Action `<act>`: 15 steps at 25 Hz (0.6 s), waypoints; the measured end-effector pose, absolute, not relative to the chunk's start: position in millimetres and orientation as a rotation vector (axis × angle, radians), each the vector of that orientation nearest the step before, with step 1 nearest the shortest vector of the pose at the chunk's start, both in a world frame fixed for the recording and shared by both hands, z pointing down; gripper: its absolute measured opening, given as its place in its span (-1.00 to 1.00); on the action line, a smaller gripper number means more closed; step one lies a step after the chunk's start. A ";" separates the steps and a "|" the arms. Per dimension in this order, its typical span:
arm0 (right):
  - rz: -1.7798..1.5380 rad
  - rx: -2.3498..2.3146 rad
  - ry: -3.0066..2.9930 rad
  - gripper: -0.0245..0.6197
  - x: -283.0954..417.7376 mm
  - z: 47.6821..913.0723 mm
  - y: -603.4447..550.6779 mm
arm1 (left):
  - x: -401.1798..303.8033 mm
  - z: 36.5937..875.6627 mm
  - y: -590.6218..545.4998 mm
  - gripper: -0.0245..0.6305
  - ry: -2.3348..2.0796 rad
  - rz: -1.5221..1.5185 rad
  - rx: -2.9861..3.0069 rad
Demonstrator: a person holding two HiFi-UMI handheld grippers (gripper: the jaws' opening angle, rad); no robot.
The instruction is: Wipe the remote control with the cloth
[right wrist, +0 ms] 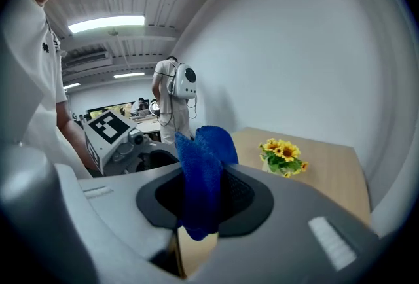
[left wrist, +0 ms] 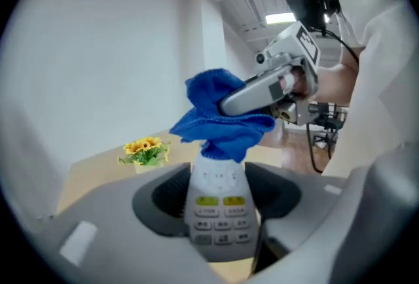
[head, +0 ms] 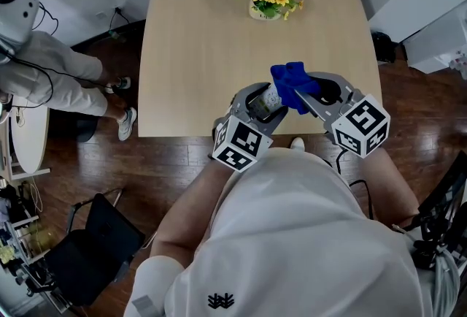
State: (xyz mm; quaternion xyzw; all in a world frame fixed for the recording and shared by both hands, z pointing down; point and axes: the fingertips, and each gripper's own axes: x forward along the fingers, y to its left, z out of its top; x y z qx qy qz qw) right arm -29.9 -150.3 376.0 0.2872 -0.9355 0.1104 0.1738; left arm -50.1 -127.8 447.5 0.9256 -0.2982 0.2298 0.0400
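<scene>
Rumpled blue cloth (left wrist: 219, 112) caps the pale-grey remote (left wrist: 219, 207).

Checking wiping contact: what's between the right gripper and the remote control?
The blue cloth: pinched by the right gripper, it drapes over the far end of the remote control in the left gripper. Seen in the left gripper view.

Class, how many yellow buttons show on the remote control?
2, side by side on the remote control: left button, right button. The cloth may hide others.
</scene>
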 end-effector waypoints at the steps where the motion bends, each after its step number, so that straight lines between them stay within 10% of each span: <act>1: 0.314 0.846 -2.639 -0.65 -21.8 377.3 -155.6 | -50.7 448.0 -128.0 -0.09 -0.913 0.705 2.834; 15: 0.386 1.123 -2.508 -0.65 65.1 398.8 -191.3 | -42.3 465.8 -142.7 -0.09 -0.872 0.733 2.801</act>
